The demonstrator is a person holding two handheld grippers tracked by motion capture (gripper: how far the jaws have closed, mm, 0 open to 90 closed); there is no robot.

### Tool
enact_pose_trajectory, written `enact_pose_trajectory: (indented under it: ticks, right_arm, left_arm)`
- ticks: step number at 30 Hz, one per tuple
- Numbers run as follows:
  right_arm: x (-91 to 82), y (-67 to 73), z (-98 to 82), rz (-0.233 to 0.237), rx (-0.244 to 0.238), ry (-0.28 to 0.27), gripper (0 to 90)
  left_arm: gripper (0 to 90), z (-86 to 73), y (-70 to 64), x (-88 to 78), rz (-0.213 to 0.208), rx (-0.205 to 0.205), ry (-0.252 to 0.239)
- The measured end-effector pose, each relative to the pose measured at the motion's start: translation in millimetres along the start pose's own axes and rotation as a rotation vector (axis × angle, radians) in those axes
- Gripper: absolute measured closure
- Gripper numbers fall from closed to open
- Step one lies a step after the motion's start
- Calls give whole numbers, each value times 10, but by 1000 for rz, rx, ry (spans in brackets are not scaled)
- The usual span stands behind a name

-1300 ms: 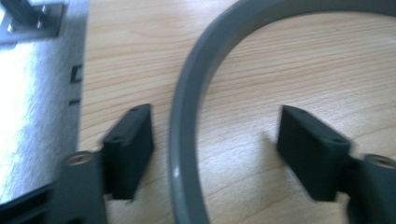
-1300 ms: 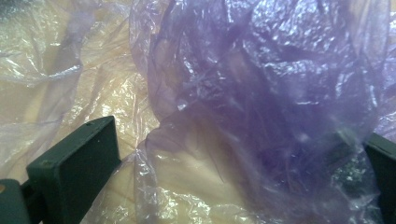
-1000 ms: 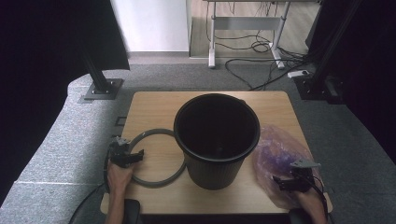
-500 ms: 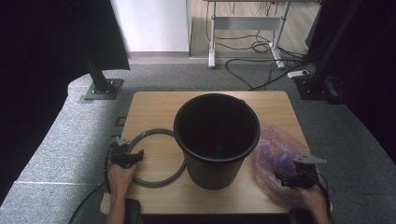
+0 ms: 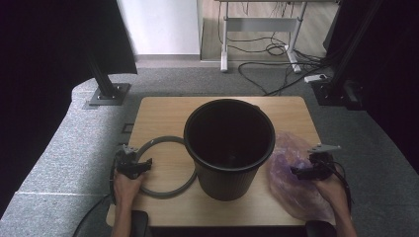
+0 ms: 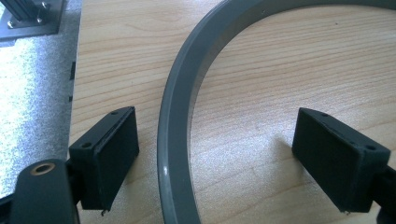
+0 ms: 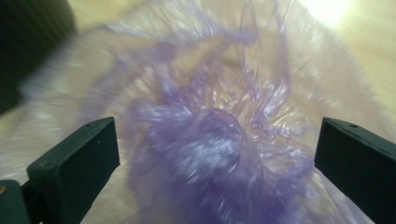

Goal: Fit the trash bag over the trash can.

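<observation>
A wooden table is seen from above, with grey floor on all sides of it. A black bucket stands upright at the middle, nearer the front edge than the back; bare wood is left behind it and at the back left. A grey ring lies flat at the front left, its right side just beside or under the bucket's base, which of the two cannot be told. A crumpled purple bag lies at the front right, close beside the bucket, and is spread over the table's right edge.

The left gripper is held low at the ring's left side, near the table's left edge. In the left gripper view the jaws are spread wide, released, with the ring's rim passing between them. The rim lies close to the left pad and well apart from the right one; neither pad is seen to press on it.

The right gripper is held over the bag, pointed toward the bucket. In the right gripper view, which is blurred, the jaws are wide apart and released, with bunched bag film between them; nothing is gripped.
</observation>
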State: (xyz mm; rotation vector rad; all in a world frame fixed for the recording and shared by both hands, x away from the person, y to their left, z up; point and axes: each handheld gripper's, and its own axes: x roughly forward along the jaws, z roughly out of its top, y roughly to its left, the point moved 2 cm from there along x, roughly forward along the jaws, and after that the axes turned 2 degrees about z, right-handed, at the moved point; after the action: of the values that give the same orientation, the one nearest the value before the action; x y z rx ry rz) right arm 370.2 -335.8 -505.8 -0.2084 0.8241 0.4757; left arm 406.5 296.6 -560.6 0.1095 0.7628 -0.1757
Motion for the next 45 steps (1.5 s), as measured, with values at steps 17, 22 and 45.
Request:
enact_pose_trajectory:
  ticks: [17,22,45]
  right_arm:
    - [373,-90,-84,20,52,262,696]
    - [353,-117,-88,55,64,282,780]
    - [-420,-10,439,128,13,173,777]
  left_arm:
    - [133,2,-3,2,-2,5,5]
    - [133,2,-3,3,-2,5,4]
    - [133,2,-3,4,-2,4,3]
